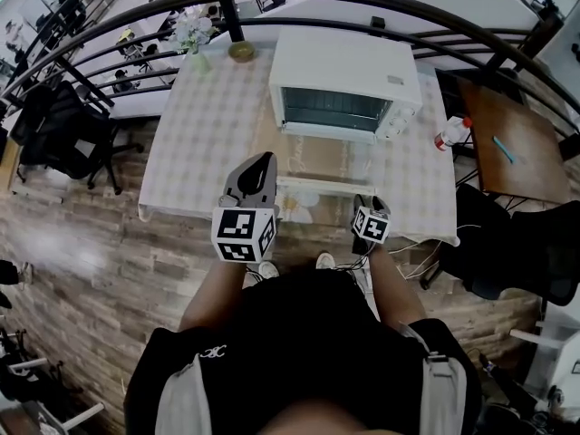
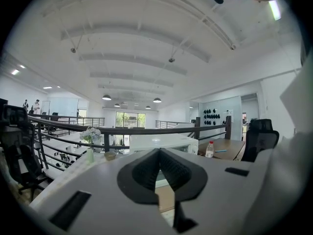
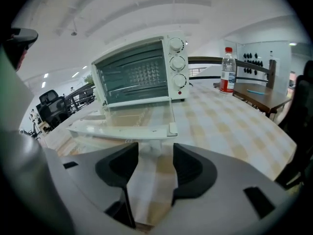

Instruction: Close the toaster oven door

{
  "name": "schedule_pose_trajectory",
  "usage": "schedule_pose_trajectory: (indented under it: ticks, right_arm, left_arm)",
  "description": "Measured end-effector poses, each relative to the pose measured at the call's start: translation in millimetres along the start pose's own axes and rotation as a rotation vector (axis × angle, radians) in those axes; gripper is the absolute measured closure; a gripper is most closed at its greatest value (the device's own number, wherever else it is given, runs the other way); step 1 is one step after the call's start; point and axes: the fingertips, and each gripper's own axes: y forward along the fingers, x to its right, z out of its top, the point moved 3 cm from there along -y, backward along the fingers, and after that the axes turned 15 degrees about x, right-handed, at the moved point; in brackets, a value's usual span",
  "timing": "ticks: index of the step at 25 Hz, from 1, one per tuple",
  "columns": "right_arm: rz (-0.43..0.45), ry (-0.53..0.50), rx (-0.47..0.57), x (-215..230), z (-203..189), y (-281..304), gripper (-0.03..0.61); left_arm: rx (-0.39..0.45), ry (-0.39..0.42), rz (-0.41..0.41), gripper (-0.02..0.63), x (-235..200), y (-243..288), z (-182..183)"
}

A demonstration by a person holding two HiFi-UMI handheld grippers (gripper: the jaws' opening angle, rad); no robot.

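- Table (image 1: 204, 143) with checked cloth is seen in the head view.
- Toaster oven (image 1: 344, 75) is set at the table's 12 o'clock edge.
- Oven door (image 1: 313, 163) is dropped flat open towards 6 o'clock, with its handle (image 3: 122, 131) nearest the person.
- Left gripper (image 1: 263, 163) is held at 7 o'clock of the door, tilted up; jaws are pressed together with nothing between them.
- Right gripper (image 3: 155, 151) is held at 5 o'clock of the door; jaws are spread wide and empty, with the handle just ahead at 12 o'clock, untouched.
- Water bottle (image 1: 450, 134) is seen at 3 o'clock of the oven.
- Flower vase (image 1: 195, 36) is seen at 10 o'clock of the oven.
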Motion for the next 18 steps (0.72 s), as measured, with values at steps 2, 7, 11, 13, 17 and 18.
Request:
schedule_pose_trajectory:
  ticks: [2,7,11,13,17,18]
  right_arm:
    - [-0.033,0.003,0.02,3,3,5,0.366]
    - [-0.042,-0.022,0.021,0,5,8,0.415]
    - [-0.055,0.0,0.06,-1,14,4,0.445]
    - [-0.062,0.011,0.097,-1,26,1,0.463]
    - [-0.046,0.01,0.172,-6,52,-2,0.496]
    - [-0.046,0.011,0.187,-7,58,-3,0.502]
  left_arm:
    - [0.0,0.003,0.011,0.6,-4,-2,1]
    - [0.0,0.01,0.036,0.6,-13,-7,2]
    - [-0.002,0.011,0.044,0.6,-15,-8,3]
    - [-0.003,0.012,0.045,0.6,-16,-8,3]
    - [-0.004,0.015,0.04,0.6,-15,-8,1]
    - [-0.002,0.017,0.039,0.6,-14,-8,1]
